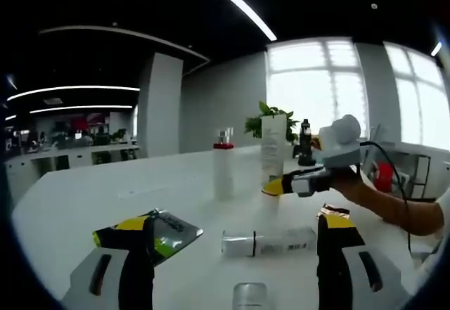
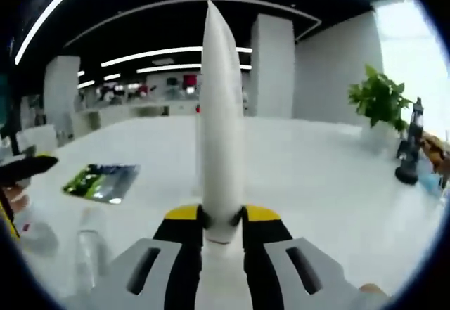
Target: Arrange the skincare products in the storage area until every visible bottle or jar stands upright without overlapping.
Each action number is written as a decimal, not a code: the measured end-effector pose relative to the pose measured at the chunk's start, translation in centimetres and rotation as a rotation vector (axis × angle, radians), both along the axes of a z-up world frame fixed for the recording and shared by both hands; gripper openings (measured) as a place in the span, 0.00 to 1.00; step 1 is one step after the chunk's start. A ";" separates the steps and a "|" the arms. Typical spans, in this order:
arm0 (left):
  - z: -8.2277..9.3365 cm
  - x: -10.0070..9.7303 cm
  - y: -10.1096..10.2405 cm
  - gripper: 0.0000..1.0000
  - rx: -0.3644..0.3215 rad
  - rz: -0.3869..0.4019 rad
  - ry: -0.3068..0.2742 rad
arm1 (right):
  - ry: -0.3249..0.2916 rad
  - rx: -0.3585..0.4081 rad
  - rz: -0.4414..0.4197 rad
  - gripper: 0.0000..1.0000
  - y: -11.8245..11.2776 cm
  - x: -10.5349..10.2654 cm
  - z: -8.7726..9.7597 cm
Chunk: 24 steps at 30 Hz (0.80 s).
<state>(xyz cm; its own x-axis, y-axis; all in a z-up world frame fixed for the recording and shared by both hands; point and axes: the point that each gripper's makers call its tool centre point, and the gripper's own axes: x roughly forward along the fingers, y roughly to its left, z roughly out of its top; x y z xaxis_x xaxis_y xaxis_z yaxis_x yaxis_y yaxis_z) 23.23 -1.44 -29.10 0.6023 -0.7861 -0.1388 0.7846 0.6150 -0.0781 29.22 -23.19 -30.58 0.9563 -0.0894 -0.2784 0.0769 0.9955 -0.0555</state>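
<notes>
On the white bench (image 1: 105, 197), right tool (image 2: 223, 229) clamped a white tube (image 2: 222, 120) upright. Left tool (image 1: 235, 243) stood with jaws apart, near a boxed product (image 1: 267, 242) lying flat mid-bench; red-capped bottle (image 1: 223, 166) upright beyond.

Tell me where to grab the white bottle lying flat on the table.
Grip the lying bottle across its narrow middle, coming from above with the left gripper, jaws straddling its long axis. It lies on its side, ends pointing sideways, with free table around it.
</notes>
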 end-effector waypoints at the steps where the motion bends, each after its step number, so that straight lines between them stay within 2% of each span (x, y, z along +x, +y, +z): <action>1: 0.0 0.1 0.0 1.00 -0.001 0.000 0.000 | -0.003 0.003 -0.018 0.19 -0.3 -0.4 0.0; 5: 0.0 0.4 0.0 1.00 0.000 0.000 0.002 | -0.014 -0.011 -0.025 0.20 0.2 -1.5 -0.1; 9: 0.0 0.5 0.1 1.00 0.000 0.000 0.002 | -0.042 -0.067 0.015 0.21 0.5 -1.5 -0.1; 10: 0.0 0.5 0.1 1.00 -0.001 0.001 0.002 | -0.023 -0.059 0.027 0.25 0.6 -1.7 -0.4; 11: 0.0 0.6 0.1 1.00 -0.001 0.001 0.003 | 0.034 -0.026 0.053 0.31 1.2 -1.9 -1.2; 12: 0.0 0.5 0.1 1.00 -0.001 0.001 0.003 | 0.086 0.031 0.078 0.38 1.9 -2.2 -2.0; 13: 0.0 0.5 0.1 1.00 -0.001 0.002 0.003 | 0.109 0.070 0.102 0.44 2.3 -1.9 -2.4; 14: 0.0 0.5 0.1 1.00 -0.001 0.002 0.003 | 0.133 0.108 0.125 0.46 2.7 -1.6 -2.7; 15: 0.0 0.5 0.1 1.00 -0.001 0.002 0.004 | 0.186 0.146 0.150 0.48 3.6 -2.3 -3.7; 16: 0.0 0.5 0.1 1.00 0.000 0.002 0.004 | 0.218 0.148 0.134 0.50 3.5 -2.6 -4.1; 17: 0.0 0.5 0.1 1.00 0.001 0.002 0.003 | 0.201 0.133 0.129 0.50 3.6 -2.8 -4.0; 19: 0.0 0.4 0.1 1.00 -0.001 0.001 0.005 | 0.208 0.123 0.122 0.48 3.8 -3.0 -4.1; 24: 0.0 0.4 0.1 1.00 -0.004 0.002 0.005 | 0.195 0.130 0.139 0.46 4.4 -3.2 -3.2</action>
<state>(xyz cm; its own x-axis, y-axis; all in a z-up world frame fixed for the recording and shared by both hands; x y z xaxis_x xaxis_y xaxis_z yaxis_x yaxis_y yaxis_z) 23.59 -1.31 -29.07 0.6036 -0.7852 -0.1384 0.7828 0.6166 -0.0842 25.99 -18.81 -33.74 0.8840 0.0874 -0.4592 -0.0607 0.9955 0.0727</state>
